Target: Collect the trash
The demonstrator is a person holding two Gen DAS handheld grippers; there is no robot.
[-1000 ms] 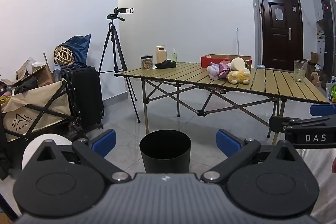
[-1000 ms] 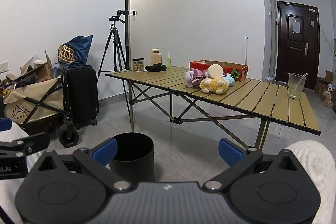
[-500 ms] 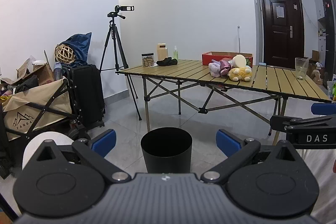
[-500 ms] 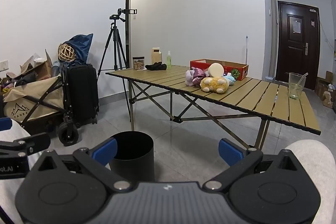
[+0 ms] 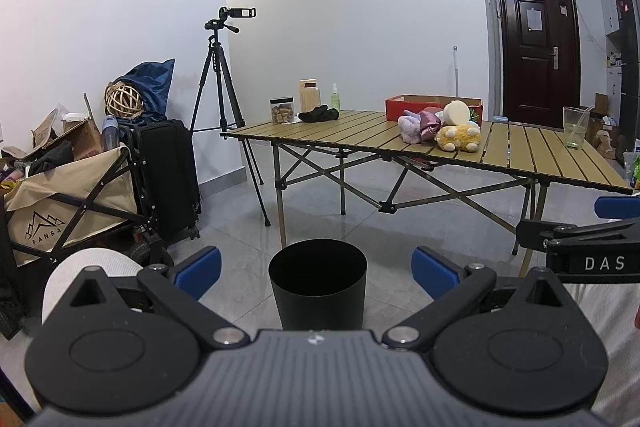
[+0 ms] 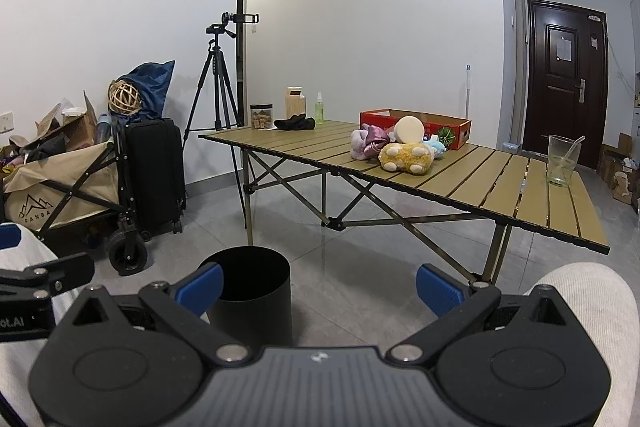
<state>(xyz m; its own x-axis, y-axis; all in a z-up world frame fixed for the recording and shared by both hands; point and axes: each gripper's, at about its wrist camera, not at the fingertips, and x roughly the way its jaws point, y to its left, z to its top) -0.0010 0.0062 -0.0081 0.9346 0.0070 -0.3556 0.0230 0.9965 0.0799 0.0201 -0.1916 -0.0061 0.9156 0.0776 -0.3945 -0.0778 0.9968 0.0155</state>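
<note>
Grippers first: we hold our left gripper (image 5: 316, 267) and right gripper (image 6: 319, 287) low over the tiled floor, jaws of both spread wide apart with nothing between them. We see the black trash bin (image 5: 318, 283) standing on the floor just ahead, in front of the folding table (image 5: 516, 157), on which a yellow plush toy (image 5: 458, 138) and a clear cup (image 5: 576, 127) sit well apart

White walls (image 5: 352, 7), grey tiled floor (image 5: 328, 223), slatted folding table (image 5: 360, 135), dark door (image 5: 536, 51).
</note>
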